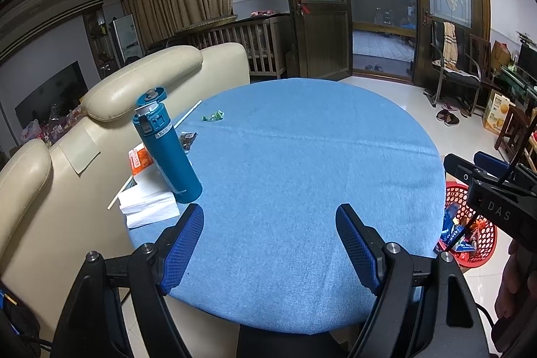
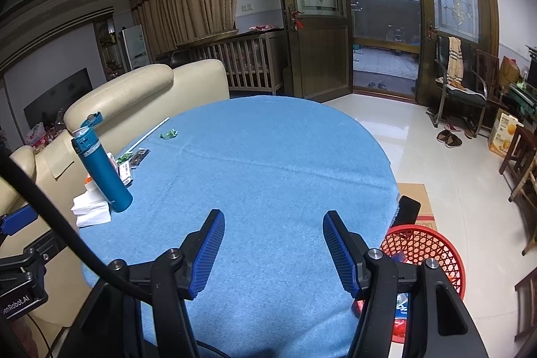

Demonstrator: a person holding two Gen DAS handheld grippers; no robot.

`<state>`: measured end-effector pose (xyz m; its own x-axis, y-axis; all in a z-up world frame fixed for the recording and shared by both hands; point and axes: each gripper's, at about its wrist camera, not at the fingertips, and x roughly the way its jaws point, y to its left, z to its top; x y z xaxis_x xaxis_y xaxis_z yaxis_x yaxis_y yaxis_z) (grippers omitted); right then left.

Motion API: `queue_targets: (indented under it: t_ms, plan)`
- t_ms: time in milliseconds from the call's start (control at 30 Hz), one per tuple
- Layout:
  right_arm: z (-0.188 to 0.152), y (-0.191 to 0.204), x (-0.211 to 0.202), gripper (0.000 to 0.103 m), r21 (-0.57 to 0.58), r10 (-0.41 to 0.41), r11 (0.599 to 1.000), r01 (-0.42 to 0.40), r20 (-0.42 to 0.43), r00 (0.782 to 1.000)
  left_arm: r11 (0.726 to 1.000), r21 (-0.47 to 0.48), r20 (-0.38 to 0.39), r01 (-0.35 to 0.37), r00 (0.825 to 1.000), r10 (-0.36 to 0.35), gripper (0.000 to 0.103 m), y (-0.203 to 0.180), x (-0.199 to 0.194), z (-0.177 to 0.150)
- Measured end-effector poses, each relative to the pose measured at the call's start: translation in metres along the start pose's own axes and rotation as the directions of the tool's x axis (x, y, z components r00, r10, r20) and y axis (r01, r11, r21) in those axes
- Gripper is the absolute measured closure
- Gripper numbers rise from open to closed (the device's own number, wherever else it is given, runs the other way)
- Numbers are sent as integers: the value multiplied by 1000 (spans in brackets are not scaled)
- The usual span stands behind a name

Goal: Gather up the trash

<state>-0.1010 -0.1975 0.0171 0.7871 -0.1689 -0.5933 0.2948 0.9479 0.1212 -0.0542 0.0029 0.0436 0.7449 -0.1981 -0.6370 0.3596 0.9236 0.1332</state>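
Blue tablecloth [image 1: 302, 156]; teal bottle [image 1: 171, 153]; green wrapper [image 1: 213, 116]; red lattice basket [image 2: 433, 247]; cream sofa [image 1: 141, 79].

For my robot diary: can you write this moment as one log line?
left gripper: open, empty | right gripper: open, empty | green wrapper: on table | red basket: on floor, holds trash

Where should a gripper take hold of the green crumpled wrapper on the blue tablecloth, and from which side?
Grip the green wrapper across its narrow middle, coming from above with the left gripper. It lies flat and long on the blue tablecloth, apart from the teal bottle, so a side approach would probably just push it.
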Motion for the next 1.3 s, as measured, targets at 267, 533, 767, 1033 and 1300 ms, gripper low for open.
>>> queue_targets:
  t_ms: [267,533,767,1033,1300]
  plan:
    - [2,-3,-5,38,-11,-64,998,65,14,998,1000,9,-17,18,1000,-18,21,-9,5,3]
    - [5,-11,-16,38,-46,-166,985,167,23,986,999,19,7,38,999,-38,21,-25,2,16]
    - [11,-22,-27,38,-64,-256,964,259,42,966,998,25,25,50,998,-51,21,-39,9,32]
    - [15,-34,-21,38,-68,-299,951,301,31,954,996,63,4,63,998,-64,21,-59,28,44]
    - [22,-42,-9,38,-64,-310,949,310,16,951,996,63,-14,67,998,-66,21,-65,44,53]
